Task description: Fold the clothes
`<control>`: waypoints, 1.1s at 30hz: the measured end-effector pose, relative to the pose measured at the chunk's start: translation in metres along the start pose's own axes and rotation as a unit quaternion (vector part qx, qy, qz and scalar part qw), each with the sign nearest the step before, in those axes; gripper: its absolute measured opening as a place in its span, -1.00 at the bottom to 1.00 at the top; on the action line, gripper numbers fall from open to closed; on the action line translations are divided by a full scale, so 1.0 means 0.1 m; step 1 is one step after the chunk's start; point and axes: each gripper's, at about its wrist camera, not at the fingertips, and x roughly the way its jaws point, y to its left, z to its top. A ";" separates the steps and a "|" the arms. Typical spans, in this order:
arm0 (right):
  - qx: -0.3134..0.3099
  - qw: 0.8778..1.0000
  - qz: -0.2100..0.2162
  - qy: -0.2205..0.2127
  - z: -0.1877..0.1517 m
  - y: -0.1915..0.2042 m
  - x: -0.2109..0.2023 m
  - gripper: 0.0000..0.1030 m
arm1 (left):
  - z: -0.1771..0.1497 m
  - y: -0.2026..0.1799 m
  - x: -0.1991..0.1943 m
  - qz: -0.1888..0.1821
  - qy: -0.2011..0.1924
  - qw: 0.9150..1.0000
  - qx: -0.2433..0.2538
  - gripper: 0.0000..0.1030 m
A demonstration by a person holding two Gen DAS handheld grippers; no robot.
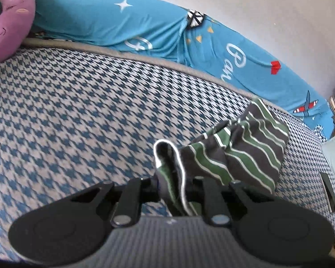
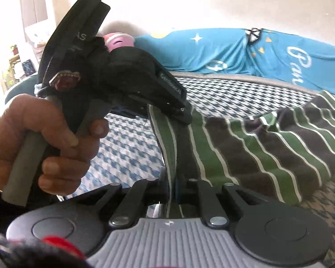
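Note:
A dark grey and green striped garment point(image 1: 245, 151) with thin white lines lies crumpled on the bed. In the left wrist view my left gripper point(image 1: 172, 189) is shut on a white-trimmed edge of it, and the cloth trails off to the right. In the right wrist view my right gripper point(image 2: 173, 192) is shut on another part of the same garment point(image 2: 256, 147), which spreads to the right. A hand point(image 2: 44, 138) holds the left gripper point(image 2: 181, 111) just ahead, its jaws clamped on a taut band of the cloth running down between the two grippers.
The bed has a blue and white houndstooth cover point(image 1: 78, 111). A blue printed bedding roll point(image 1: 122, 22) lies along the far edge against a white wall. A purple plush toy point(image 1: 9, 22) sits at the far left. A small black object point(image 1: 330, 192) lies on the bed's right side.

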 end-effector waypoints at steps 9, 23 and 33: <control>0.037 0.997 0.067 -0.019 0.28 0.20 0.36 -0.84 | 0.36 0.46 -0.12 0.021 -0.010 1.000 -0.003 -0.73; 0.060 0.989 0.135 -0.002 0.43 0.48 0.90 -0.67 | 0.63 1.02 -0.07 0.093 -0.003 0.995 -0.021 -0.53; 0.066 0.991 0.116 0.008 0.43 0.31 0.75 -0.54 | 0.66 1.09 -0.18 0.142 -0.037 0.987 -0.071 0.41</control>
